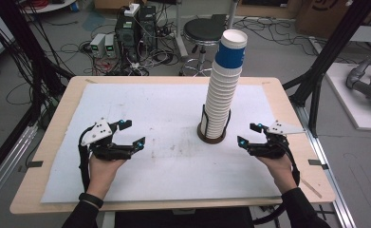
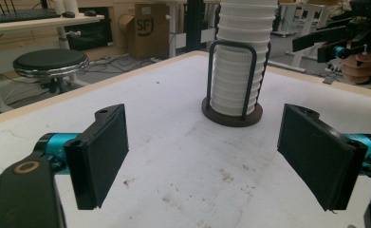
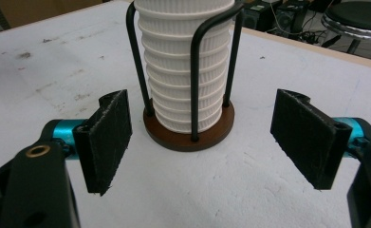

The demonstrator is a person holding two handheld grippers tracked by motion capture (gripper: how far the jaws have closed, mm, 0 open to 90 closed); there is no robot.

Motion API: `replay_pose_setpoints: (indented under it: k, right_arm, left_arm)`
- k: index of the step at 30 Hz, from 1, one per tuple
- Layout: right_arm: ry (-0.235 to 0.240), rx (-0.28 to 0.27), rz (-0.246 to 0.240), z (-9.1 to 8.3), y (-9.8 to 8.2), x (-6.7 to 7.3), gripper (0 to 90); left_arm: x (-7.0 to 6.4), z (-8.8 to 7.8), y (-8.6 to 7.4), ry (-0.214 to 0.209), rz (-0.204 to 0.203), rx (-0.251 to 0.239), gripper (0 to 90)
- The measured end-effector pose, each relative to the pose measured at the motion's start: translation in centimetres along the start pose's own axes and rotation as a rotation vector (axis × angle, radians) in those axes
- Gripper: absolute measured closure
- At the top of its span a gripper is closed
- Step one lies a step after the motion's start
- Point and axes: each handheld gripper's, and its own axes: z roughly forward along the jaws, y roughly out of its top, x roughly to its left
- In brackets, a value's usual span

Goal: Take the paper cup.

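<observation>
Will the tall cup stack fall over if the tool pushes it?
Probably near the top: the cup stack rises far above its wire holder and already leans. Down low, the holder's bars should steady it. The paper cups look light, so even a gentle push may sway them.

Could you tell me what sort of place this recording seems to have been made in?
Most likely a robotics lab or workshop. Behind the table with its cup stack lie tangled cables and electronics boxes on the floor, beside a round stool and cardboard boxes.
</observation>
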Motion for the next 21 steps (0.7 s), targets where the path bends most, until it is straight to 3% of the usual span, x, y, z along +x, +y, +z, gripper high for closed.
replay_pose_setpoints:
  k: [3,10,21]
  right_arm:
    - [-0.001,-0.003,0.022,0.1,-0.1,-0.4,21.4]
    - [-0.006,-0.022,0.017,-0.4,0.0,-0.2,21.4]
    - [0.006,-0.061,0.031,-1.4,0.7,0.0,21.4]
  left_arm:
    - [0.0,0.1,0.0,0.001,0.005,0.011,17.3]
    - [0.2,0.1,-0.2,-0.004,-0.023,0.003,17.3]
    - [0.1,0.8,-0.3,-0.022,-0.026,0.011,17.3]
